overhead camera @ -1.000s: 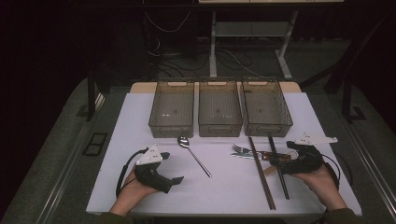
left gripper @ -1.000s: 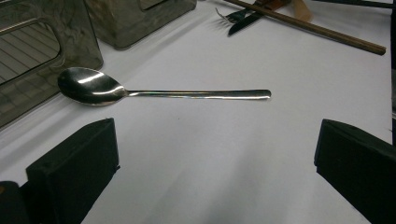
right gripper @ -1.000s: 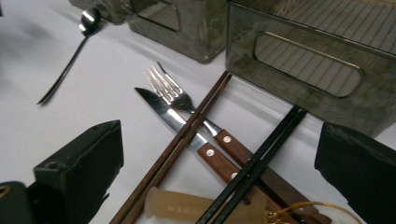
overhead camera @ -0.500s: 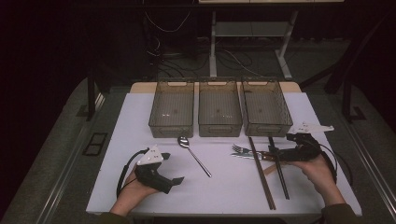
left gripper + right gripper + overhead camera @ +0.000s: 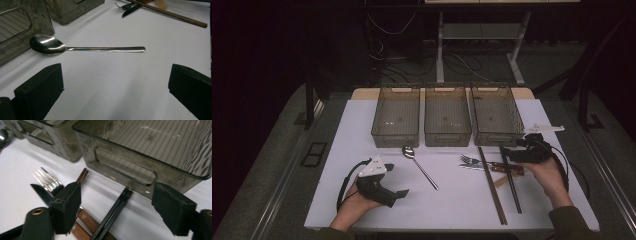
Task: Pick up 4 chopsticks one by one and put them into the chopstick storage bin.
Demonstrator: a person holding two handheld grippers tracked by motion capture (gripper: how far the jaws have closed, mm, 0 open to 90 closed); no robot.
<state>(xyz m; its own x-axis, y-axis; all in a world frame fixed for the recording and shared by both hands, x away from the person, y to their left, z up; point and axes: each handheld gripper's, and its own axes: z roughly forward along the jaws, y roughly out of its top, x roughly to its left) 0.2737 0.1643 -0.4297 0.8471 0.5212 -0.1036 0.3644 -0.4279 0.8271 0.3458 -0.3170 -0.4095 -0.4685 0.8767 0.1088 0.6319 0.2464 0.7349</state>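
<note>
White tabletop runs below three clear bins; your left gripper [image 5: 398, 194] rests with jaws spread and empty, short of the spoon [image 5: 418, 163]. Your right gripper [image 5: 510, 156] has just been closing, its jaws astride the black chopsticks [image 5: 113, 213] without pinching them yet. They look light, stiff and slick, so take both together near their upper ends.

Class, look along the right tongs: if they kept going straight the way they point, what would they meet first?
Probably the pair of black chopsticks lying between the open right tongs, which have just been closing; beyond that stands the smoky clear plastic bin. Depth is hard to judge.
</note>
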